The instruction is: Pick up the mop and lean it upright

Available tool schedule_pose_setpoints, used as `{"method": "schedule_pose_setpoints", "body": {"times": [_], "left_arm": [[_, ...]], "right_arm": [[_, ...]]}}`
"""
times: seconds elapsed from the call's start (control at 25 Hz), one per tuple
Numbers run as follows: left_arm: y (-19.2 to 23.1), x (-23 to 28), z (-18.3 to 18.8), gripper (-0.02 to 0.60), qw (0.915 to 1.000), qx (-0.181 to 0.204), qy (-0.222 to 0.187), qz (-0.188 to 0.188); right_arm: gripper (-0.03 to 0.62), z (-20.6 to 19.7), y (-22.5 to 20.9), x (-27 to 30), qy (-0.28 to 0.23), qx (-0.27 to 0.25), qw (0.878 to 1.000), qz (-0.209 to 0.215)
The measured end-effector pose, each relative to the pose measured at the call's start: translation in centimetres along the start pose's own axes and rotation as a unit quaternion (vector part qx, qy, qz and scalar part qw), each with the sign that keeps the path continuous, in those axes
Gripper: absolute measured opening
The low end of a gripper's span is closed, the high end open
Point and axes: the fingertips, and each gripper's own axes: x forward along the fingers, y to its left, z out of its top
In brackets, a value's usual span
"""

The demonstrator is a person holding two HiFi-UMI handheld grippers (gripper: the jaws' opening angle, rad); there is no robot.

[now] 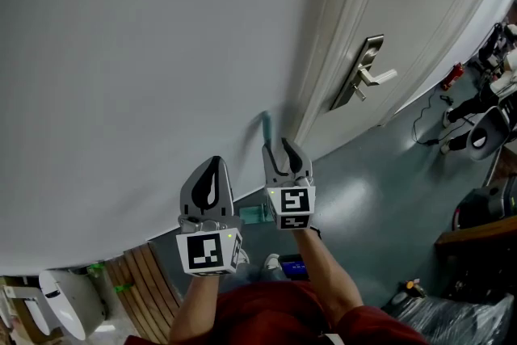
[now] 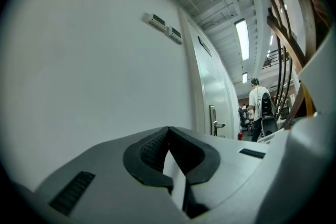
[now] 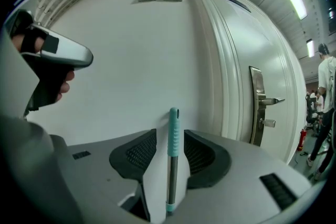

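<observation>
The mop's handle [image 1: 266,128], steel with a teal grip at its top [image 3: 173,131], stands upright with its tip against the white wall [image 1: 145,52], just left of the door frame. My right gripper [image 1: 286,148] is open around the handle; in the right gripper view a gap shows between the handle and each pad. A teal part [image 1: 254,214] shows lower down between the grippers; the mop's head is hidden. My left gripper [image 1: 214,163] hovers to the left of the handle, clear of it. Its tips [image 2: 168,129] meet and it is shut on nothing.
A white door [image 1: 412,20] with a metal lever handle [image 1: 365,77] is right of the mop. Wooden slats [image 1: 141,287] and a white object [image 1: 69,303] lie at lower left. Cables and gear [image 1: 477,125] clutter the floor at right. A person [image 2: 258,107] stands far off.
</observation>
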Motion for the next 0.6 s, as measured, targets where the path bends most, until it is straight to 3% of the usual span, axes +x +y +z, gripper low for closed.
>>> {"method": "schedule_pose_setpoints", "body": {"times": [0.6], "left_arm": [[0.2,0.0,-1.7,0.014,0.9998,0.002,0.019,0.004]], "right_arm": [[0.169,4.0,0.3,-5.9,-0.049,0.006,0.999,0.007]]}}
